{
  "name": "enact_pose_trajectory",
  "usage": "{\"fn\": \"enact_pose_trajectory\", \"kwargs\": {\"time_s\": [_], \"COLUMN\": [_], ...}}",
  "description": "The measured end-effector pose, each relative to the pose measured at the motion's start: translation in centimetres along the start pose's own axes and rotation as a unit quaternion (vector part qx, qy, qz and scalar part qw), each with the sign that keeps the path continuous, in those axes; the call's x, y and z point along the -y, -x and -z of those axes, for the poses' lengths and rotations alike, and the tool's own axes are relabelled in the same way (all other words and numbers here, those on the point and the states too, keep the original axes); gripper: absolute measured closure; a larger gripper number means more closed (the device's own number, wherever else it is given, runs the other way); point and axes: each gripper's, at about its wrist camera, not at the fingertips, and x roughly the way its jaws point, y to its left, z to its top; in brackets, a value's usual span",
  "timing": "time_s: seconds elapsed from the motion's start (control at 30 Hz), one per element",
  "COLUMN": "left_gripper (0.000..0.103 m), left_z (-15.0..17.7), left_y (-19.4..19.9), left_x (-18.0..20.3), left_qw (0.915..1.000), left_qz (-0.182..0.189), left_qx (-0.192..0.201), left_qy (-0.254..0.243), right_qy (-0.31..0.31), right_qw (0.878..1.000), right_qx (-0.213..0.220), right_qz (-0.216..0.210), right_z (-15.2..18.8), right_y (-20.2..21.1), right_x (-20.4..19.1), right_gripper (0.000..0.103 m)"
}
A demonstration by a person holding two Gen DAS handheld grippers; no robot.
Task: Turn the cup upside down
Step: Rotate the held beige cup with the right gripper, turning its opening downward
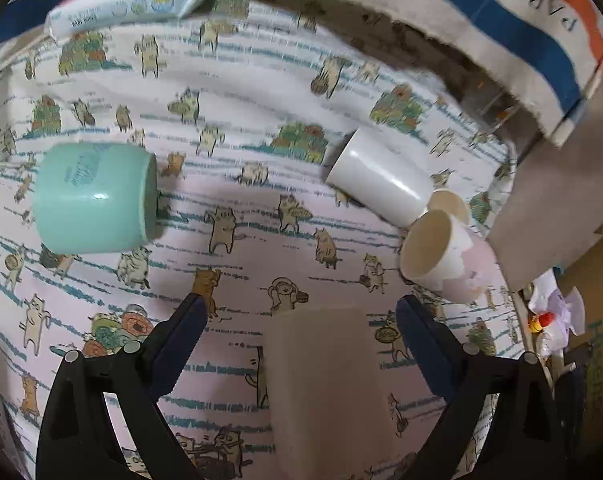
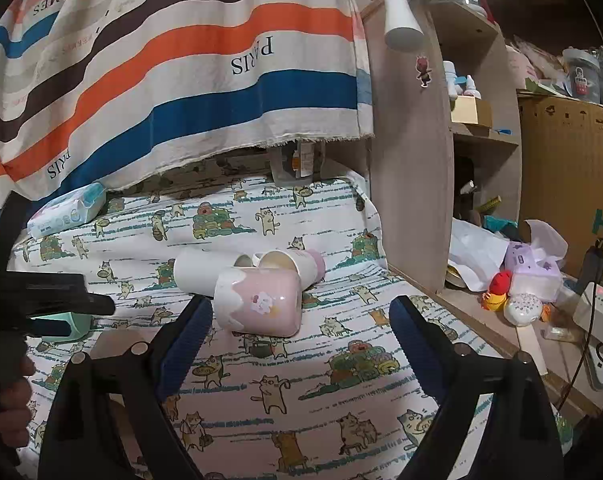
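Several cups lie on their sides on the cat-print cloth (image 1: 261, 208). A mint green cup (image 1: 93, 196) lies at the left in the left wrist view. A white cup (image 1: 377, 180) and a pink-and-white cup (image 1: 441, 256) lie at the right. My left gripper (image 1: 301, 312) is open and empty, above the cloth between them. In the right wrist view a pink-and-white cup (image 2: 257, 300) lies just ahead of my open, empty right gripper (image 2: 301, 312), with a white cup (image 2: 205, 272) and another cup (image 2: 293, 266) behind it. The mint cup (image 2: 61, 326) shows partly behind the left gripper's body.
A pack of baby wipes (image 1: 133, 0) lies at the far edge under a striped hanging cloth (image 2: 161, 60). A beige block (image 1: 325, 384) lies near my left gripper. A wooden shelf side (image 2: 413, 160) stands right of the table, with toys (image 2: 517, 292) and clutter beyond.
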Motion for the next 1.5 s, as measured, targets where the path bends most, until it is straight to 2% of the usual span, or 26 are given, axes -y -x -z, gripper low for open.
{"fn": "enact_pose_trajectory", "kwargs": {"time_s": [0.07, 0.17, 0.3, 0.37, 0.43, 0.53, 0.77, 0.97, 1.23, 1.5], "left_gripper": [0.009, 0.009, 0.009, 0.014, 0.019, 0.032, 0.033, 0.033, 0.033, 0.034], "left_z": [-0.3, -0.3, 0.3, 0.6, 0.7, 0.7, 0.7, 0.6, 0.5, 0.2], "left_y": [-1.2, -2.7, -3.3, -3.6, -4.1, -4.7, -4.8, -5.3, -2.5, 0.7], "left_x": [0.3, 1.3, 1.1, 1.3, 1.5, 1.7, 1.8, 1.8, 2.5, 3.7], "left_qw": [0.9997, 0.998, 0.9978, 0.9973, 0.9968, 0.9965, 0.9968, 0.9959, 0.9976, 0.9968], "left_qz": [-0.005, -0.038, -0.039, -0.047, -0.05, -0.042, -0.043, -0.039, -0.021, -0.02], "left_qx": [-0.024, -0.044, -0.053, -0.054, -0.061, -0.071, -0.066, -0.079, -0.05, -0.006], "left_qy": [0.0, -0.026, -0.01, -0.013, -0.018, -0.012, -0.014, -0.02, -0.042, -0.077], "right_qy": [0.005, 0.019, 0.044, 0.053, 0.062, 0.084, 0.081, 0.074, 0.069, 0.111], "right_qw": [1.0, 1.0, 0.998, 0.997, 0.997, 0.995, 0.995, 0.995, 0.995, 0.989], "right_qx": [-0.001, 0.002, 0.006, 0.016, 0.022, 0.026, 0.019, 0.016, 0.014, 0.048], "right_qz": [0.004, 0.017, 0.04, 0.047, 0.049, 0.056, 0.054, 0.061, 0.066, 0.087], "right_z": [0.1, 0.2, 0.5, 0.8, 1.1, 1.4, 1.4, 1.4, 1.3, 1.2], "right_y": [0.0, 0.2, 0.5, 0.9, 1.2, 1.1, 0.7, 0.5, 0.6, 1.6], "right_x": [-0.1, -0.2, -0.5, -0.8, -1.1, -1.8, -1.8, -1.4, -1.4, -3.7], "right_gripper": [0.011, 0.011, 0.008, 0.001, 0.001, 0.001, 0.001, 0.001, 0.001, 0.001]}}
